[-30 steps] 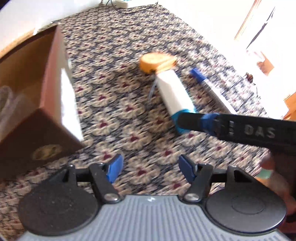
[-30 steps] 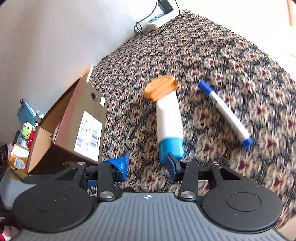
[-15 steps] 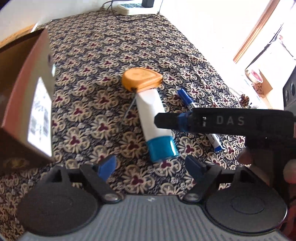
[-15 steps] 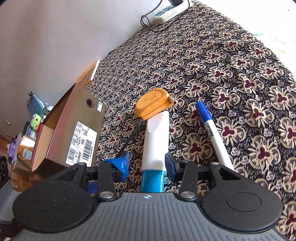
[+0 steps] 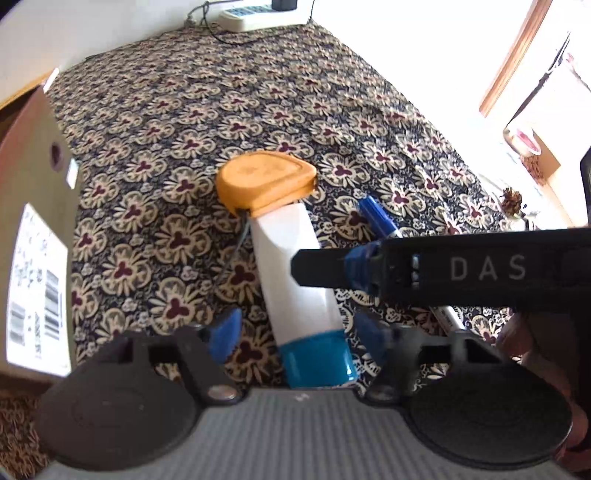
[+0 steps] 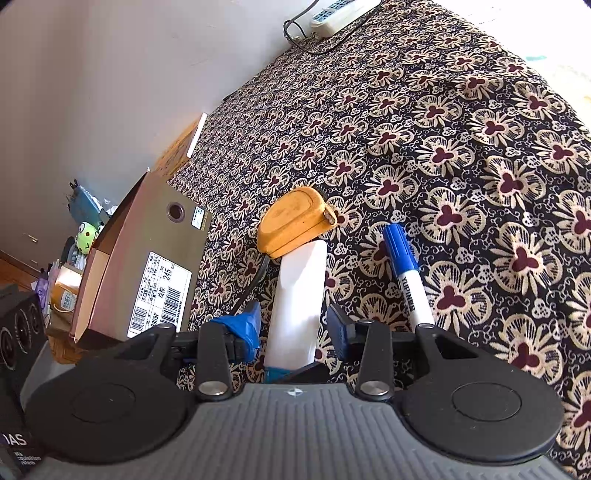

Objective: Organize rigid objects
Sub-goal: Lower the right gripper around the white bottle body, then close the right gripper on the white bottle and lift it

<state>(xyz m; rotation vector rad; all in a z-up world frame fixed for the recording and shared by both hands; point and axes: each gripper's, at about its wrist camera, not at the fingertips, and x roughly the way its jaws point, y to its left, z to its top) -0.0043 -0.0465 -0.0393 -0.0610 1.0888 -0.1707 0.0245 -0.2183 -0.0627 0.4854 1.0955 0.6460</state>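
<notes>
A white tube with a blue cap (image 5: pixel 291 280) lies on the flowered cloth, its far end against an orange tape measure (image 5: pixel 264 177). A blue-capped white marker (image 5: pixel 376 218) lies just right of it. My left gripper (image 5: pixel 297 336) is open, with the blue cap between its fingers. One black finger of the right gripper (image 5: pixel 332 264) crosses over the tube from the right. In the right wrist view my right gripper (image 6: pixel 295 328) is open and straddles the white tube (image 6: pixel 299 291) closely; the tape measure (image 6: pixel 291 221) and marker (image 6: pixel 406 273) lie beyond.
An open brown shoebox (image 6: pixel 147 258) with a barcode label stands left of the objects (image 5: pixel 33 221). A power strip (image 6: pixel 343 13) and its cord lie at the cloth's far edge. Toys and a black speaker (image 6: pixel 18 332) crowd the floor left of the box. A hand (image 5: pixel 535 350) holds the right gripper.
Both grippers moved in on the tube. The left one swung from beside the box to frame the blue cap. The right one slid forward over the white body.
</notes>
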